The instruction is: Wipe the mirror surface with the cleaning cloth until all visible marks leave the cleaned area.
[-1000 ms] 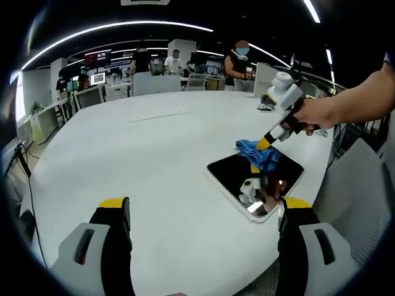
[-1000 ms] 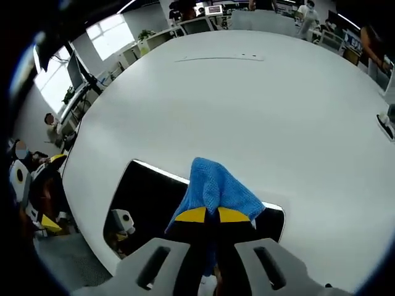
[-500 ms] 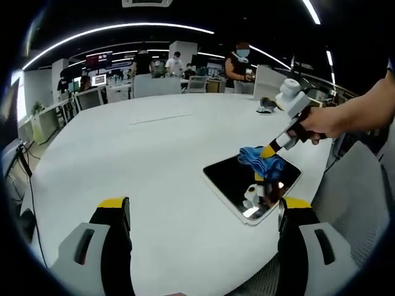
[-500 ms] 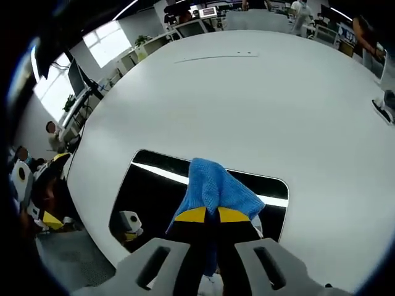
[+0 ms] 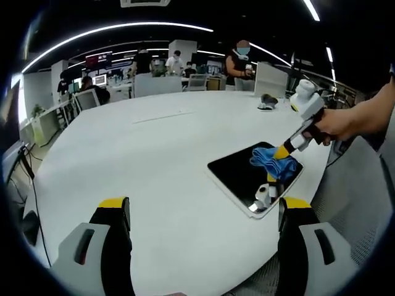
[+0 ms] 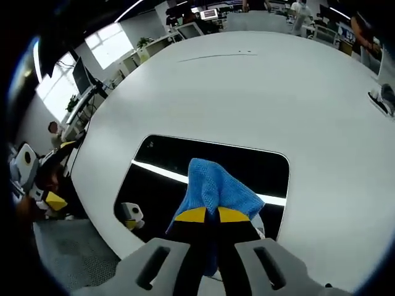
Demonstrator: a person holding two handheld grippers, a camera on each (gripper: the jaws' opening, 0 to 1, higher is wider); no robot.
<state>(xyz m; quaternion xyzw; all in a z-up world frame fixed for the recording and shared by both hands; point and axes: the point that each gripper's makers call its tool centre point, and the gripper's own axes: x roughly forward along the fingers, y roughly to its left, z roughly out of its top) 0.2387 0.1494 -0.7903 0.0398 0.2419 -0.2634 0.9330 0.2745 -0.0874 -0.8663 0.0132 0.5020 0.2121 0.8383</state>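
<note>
Mirror (image 5: 254, 177) lies flat near bench (image 5: 142, 160) edge. Right claw (image 6: 206, 215) clenched on blue cloth (image 6: 215, 188), pressing it onto mirror's middle. Left claw (image 5: 203, 213) released, hovering apart above bare bench. Wide bare bench beyond mirror.

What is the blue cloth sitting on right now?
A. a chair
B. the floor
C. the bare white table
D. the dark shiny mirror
D: the right gripper pinches the crumpled blue cloth and presses it onto the dark rectangular mirror lying flat on the round white table.
</note>
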